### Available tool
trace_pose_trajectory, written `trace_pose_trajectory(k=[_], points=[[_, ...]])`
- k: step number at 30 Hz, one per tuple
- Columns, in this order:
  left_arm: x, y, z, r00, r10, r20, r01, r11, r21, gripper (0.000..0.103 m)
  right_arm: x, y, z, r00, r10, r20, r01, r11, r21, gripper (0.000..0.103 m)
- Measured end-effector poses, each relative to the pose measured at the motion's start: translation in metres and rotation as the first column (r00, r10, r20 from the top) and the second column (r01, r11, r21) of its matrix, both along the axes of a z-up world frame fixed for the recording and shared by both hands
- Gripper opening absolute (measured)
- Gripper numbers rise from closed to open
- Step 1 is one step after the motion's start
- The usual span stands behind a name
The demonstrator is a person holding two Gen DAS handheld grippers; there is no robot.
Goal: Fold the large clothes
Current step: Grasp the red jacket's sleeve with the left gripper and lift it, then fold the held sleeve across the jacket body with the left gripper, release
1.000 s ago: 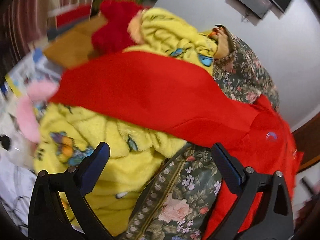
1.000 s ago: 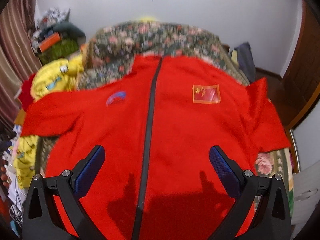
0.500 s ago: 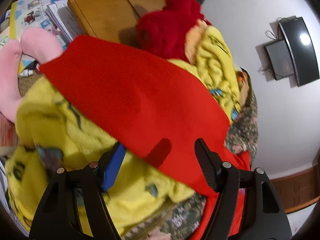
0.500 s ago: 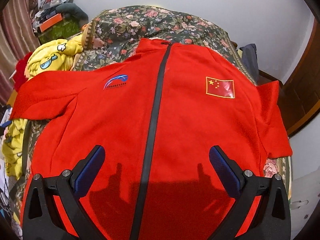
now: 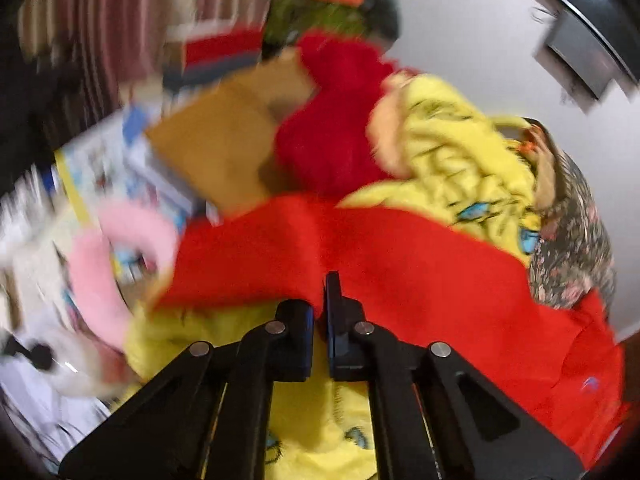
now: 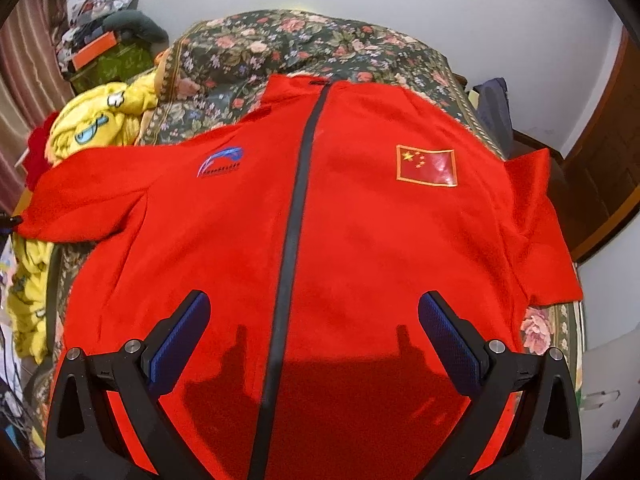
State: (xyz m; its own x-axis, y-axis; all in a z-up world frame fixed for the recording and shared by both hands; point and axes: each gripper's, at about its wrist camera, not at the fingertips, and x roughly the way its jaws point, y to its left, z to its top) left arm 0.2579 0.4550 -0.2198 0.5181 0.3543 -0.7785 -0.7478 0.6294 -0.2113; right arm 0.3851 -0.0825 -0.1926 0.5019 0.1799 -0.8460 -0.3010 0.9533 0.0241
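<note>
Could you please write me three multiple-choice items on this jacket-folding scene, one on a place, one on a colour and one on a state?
1. Where on the red jacket is the flag patch, as the right wrist view shows it?
A. right of the zip
B. left of the zip
C. on the collar

2. What colour is the zip?
A. white
B. dark
C. yellow

3. How do the fingers of the left gripper stand?
A. wide apart over the bedspread
B. closed on the jacket's sleeve
C. closed on the yellow fleece

Answers:
1 A, the patch lies right of the zip, opposite the blue logo.
2 B, a dark strip runs down the red front.
3 B, red cloth is pinched between the fingers, whereas the right gripper is open.
</note>
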Motion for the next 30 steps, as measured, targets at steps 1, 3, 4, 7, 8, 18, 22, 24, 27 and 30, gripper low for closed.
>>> trace_pose_trajectory(k=[1, 3, 4, 7, 8, 18, 22, 24, 27, 30], points=[[0.005, -0.009, 0.016, 1.0, -0.019, 0.003, 0.019, 0.998, 0.06, 0.004, 0.0, -0.002, 0.003, 1.0, -0.004, 0.002, 0.004, 1.0, 0.008, 0.103], [0.013, -0.024, 0.042, 0.999, -0.052, 0.01, 0.05, 0.988, 0.147, 0.003, -0.001, -0.007, 0.008, 1.0, -0.01, 0.008, 0.01, 1.0, 0.024, 0.103], [0.019, -0.034, 0.057, 0.997, -0.075, 0.016, 0.07, 0.979, 0.192, 0.002, -0.001, -0.009, 0.01, 1.0, -0.012, 0.011, 0.011, 0.999, 0.032, 0.103], [0.034, -0.067, 0.1, 0.987, -0.151, 0.05, 0.131, 0.949, 0.287, 0.002, -0.002, -0.016, 0.017, 0.999, -0.016, 0.028, 0.014, 0.999, 0.046, 0.103], [0.04, -0.08, 0.114, 0.981, -0.181, 0.066, 0.152, 0.939, 0.308, 0.002, -0.003, -0.017, 0.019, 0.999, -0.016, 0.035, 0.014, 0.999, 0.048, 0.103], [0.113, -0.235, 0.203, 0.868, -0.479, 0.133, 0.376, 0.807, 0.455, 0.002, -0.006, -0.054, 0.036, 0.995, -0.013, 0.094, 0.004, 0.995, 0.095, 0.103], [0.141, -0.302, 0.2, 0.813, -0.575, 0.095, 0.471, 0.745, 0.472, 0.002, -0.003, -0.072, 0.037, 0.995, -0.015, 0.102, 0.004, 0.995, 0.104, 0.103], [0.158, -0.334, 0.188, 0.782, -0.619, 0.072, 0.531, 0.721, 0.446, 0.002, -0.001, -0.081, 0.037, 0.995, -0.02, 0.103, 0.009, 0.994, 0.106, 0.103], [0.174, -0.374, 0.166, 0.745, -0.667, 0.022, 0.598, 0.682, 0.421, 0.002, 0.001, -0.097, 0.034, 0.994, -0.037, 0.101, 0.025, 0.993, 0.113, 0.103], [0.186, -0.416, 0.135, 0.685, -0.728, -0.036, 0.687, 0.629, 0.364, 0.002, 0.003, -0.114, 0.027, 0.995, -0.06, 0.086, 0.05, 0.992, 0.115, 0.103]])
